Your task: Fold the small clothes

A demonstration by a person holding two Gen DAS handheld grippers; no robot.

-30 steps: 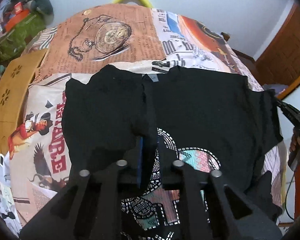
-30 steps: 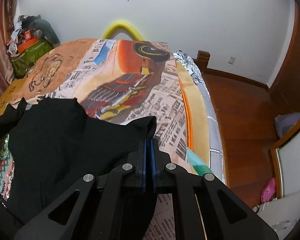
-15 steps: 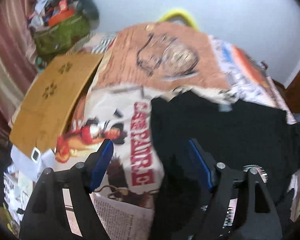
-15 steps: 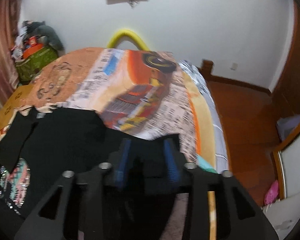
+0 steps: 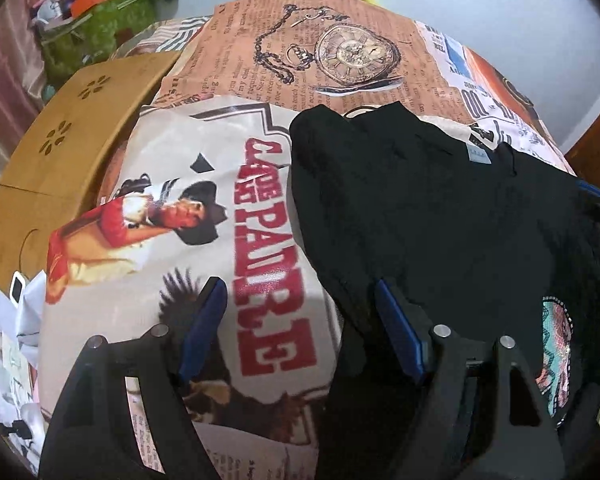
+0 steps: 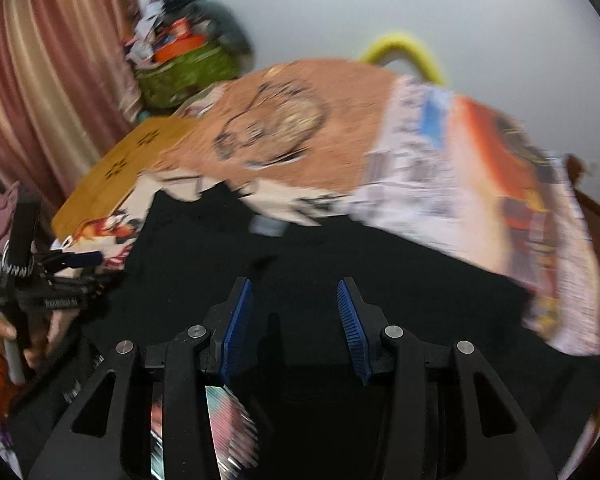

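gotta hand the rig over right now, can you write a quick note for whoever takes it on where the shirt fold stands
Left gripper: open, holding nothing, over the printed bedspread at the left edge of the black t-shirt.
Right gripper: open, holding nothing, above the middle of the shirt; this view is blurred.
Shirt: lies on the bed with its neck label toward the far side. Both side parts look folded in over the middle, and a patch of the colourful print shows at the near end.
Done: side folds, apparently.
Left: probably fold it across its length, then tidy.
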